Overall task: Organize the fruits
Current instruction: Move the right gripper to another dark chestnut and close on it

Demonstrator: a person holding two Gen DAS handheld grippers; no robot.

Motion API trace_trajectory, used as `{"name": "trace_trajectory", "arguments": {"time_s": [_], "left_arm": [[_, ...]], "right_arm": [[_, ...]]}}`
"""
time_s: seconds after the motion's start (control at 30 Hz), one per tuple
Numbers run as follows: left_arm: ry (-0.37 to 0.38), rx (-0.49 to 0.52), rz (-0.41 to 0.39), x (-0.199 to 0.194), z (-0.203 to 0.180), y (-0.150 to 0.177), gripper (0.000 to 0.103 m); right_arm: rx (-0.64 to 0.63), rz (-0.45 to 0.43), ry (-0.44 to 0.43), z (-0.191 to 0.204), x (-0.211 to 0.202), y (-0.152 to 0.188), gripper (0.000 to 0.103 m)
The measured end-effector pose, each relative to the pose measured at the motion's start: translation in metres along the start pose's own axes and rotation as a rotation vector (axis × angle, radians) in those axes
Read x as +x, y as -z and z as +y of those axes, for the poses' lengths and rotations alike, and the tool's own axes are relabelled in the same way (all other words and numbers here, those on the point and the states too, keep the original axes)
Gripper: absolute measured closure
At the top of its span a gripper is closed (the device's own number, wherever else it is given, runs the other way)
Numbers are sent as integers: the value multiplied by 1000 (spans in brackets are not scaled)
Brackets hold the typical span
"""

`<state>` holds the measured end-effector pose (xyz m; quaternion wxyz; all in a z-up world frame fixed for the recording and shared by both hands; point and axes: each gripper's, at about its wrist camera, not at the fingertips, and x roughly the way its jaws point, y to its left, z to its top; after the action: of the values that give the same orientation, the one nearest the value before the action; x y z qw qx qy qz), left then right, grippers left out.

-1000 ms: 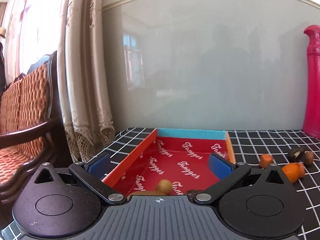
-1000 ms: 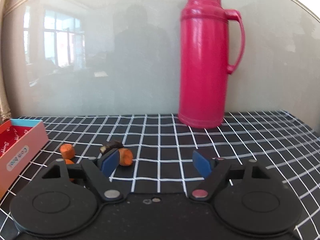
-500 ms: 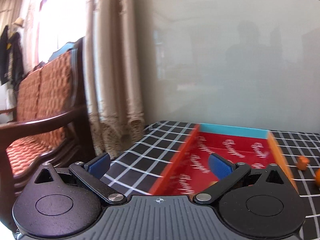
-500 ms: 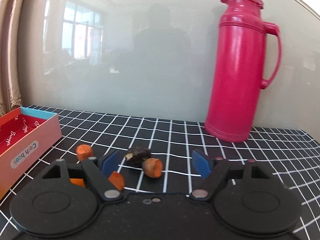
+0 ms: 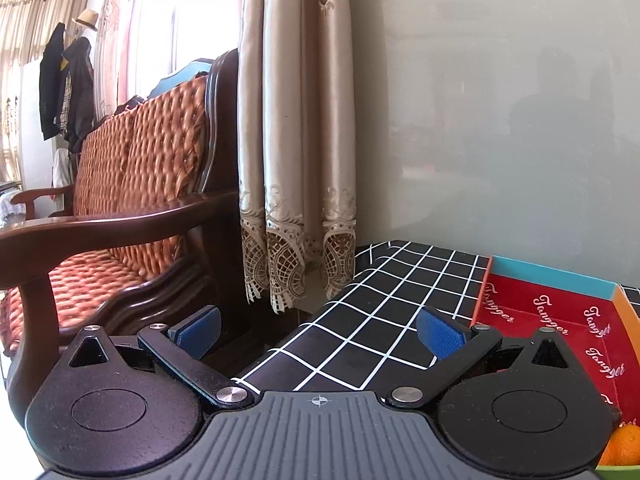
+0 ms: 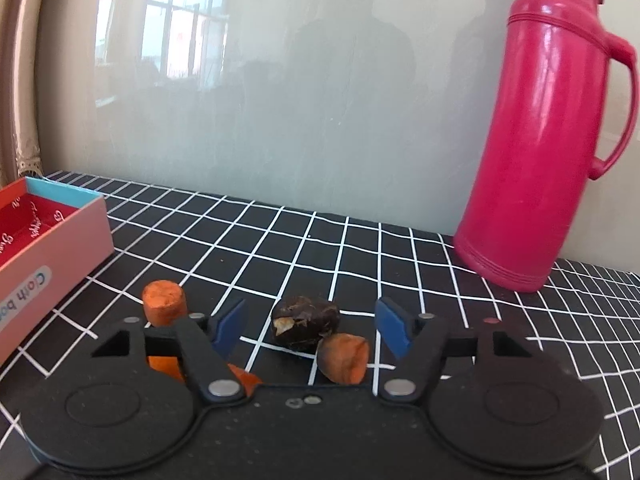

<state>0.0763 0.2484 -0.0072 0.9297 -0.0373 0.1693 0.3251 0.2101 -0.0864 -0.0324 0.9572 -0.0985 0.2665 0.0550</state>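
Observation:
In the right wrist view my right gripper is open and empty. A dark brown fruit and an orange piece lie between its fingers on the black checked tablecloth. Another orange piece stands left of the left finger, and more orange shows under the gripper body. The red box sits at the left. In the left wrist view my left gripper is open and empty, over the table's left edge. The red box lies to its right. An orange fruit shows at the bottom right corner.
A pink thermos stands at the back right against the grey wall. Left of the table are a beige curtain and a wooden bench with an orange cushion. The table edge runs under my left gripper.
My left gripper has swung left, away from the red box and toward the table edge and bench. My right gripper has moved forward and left, bringing the dark fruit and orange piece between its fingers.

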Motion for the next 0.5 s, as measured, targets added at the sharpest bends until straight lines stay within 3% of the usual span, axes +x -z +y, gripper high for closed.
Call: {"name": "trace_trajectory", "arguments": {"time_s": [0.27, 0.5], "left_arm": [[-2, 12, 7, 5, 1, 0, 0], [-23, 17, 27, 9, 9, 2, 0]], "right_arm": [[-32, 68, 2, 3, 22, -1, 46], [-57, 71, 7, 7, 26, -3, 57]]}}
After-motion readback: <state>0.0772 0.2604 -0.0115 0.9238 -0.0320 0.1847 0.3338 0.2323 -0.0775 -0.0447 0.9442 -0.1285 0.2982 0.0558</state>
